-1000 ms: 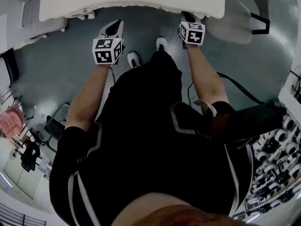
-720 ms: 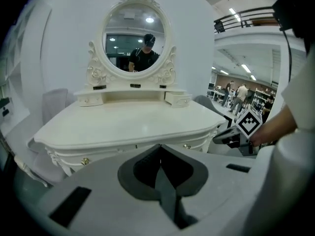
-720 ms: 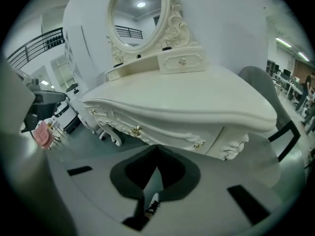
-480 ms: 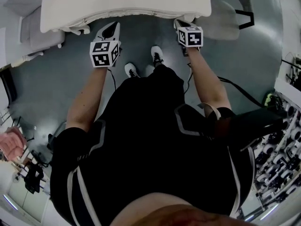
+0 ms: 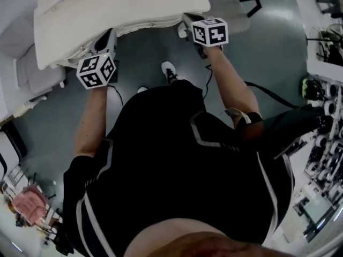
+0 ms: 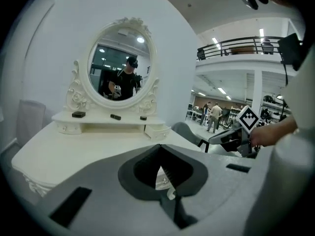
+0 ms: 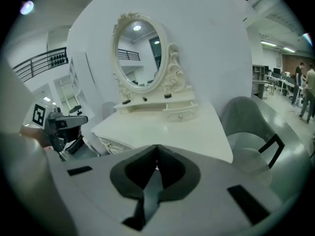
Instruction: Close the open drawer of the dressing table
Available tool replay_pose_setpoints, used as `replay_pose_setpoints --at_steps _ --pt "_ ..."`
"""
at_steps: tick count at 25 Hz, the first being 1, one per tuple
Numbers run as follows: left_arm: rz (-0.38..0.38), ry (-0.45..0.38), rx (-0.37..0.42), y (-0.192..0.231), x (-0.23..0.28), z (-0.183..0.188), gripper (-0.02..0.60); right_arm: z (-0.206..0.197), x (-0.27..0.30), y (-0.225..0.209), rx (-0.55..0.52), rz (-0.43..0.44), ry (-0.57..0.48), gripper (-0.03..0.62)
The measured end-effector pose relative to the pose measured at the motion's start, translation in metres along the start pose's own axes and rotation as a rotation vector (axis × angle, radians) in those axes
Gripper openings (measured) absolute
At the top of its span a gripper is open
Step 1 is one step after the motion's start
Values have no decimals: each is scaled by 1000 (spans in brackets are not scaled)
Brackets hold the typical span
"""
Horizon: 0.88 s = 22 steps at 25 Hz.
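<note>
The white dressing table point(image 5: 123, 7) fills the top of the head view. Its oval mirror point(image 6: 120, 63) stands on a low shelf holding small dark items. A small drawer point(image 6: 157, 131) at the shelf's right end looks to stand a little forward; I cannot tell how far it is open. More drawer fronts with knobs point(image 7: 114, 144) run under the tabletop. My left gripper point(image 5: 107, 39) hangs at the table's front edge, left of centre, jaws shut and holding nothing. My right gripper point(image 5: 187, 20) is at the front edge further right, also shut and holding nothing.
A grey chair point(image 5: 230, 4) stands right of the table, close to my right gripper. A grey padded seat point(image 5: 32, 74) is at the left. A black cable point(image 5: 268, 92) crosses the floor. Racks of equipment point(image 5: 321, 90) line the right side. People point(image 6: 214, 116) stand far off.
Both grippers have risen from in front of the table up to its front edge. The head view has swung, so the table now sits tilted and more to the left.
</note>
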<state>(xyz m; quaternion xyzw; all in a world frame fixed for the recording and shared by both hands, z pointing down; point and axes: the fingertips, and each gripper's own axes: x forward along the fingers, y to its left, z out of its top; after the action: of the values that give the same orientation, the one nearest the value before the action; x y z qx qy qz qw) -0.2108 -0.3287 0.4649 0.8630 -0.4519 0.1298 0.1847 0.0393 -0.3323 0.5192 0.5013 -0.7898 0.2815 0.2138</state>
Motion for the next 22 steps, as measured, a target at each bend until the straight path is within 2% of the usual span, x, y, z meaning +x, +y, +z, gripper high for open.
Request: replay_pose_setpoints --at_steps 7,10,15,19,22 --pt "-30 -117 30 -29 -21 60 4 63 -73 18 -67 22 -155 5" --pt "-23 -171 45 -30 -31 84 4 85 -96 19 -56 8 -219 5" --pt "18 -180 -20 -11 -44 102 4 121 -121 40 -108 -1 -328 5" --pt "-5 -229 -39 -11 -55 122 4 151 -139 55 -165 -4 -399 5" --pt "-18 -225 -70 -15 -61 133 4 163 -146 63 -188 16 -421 5"
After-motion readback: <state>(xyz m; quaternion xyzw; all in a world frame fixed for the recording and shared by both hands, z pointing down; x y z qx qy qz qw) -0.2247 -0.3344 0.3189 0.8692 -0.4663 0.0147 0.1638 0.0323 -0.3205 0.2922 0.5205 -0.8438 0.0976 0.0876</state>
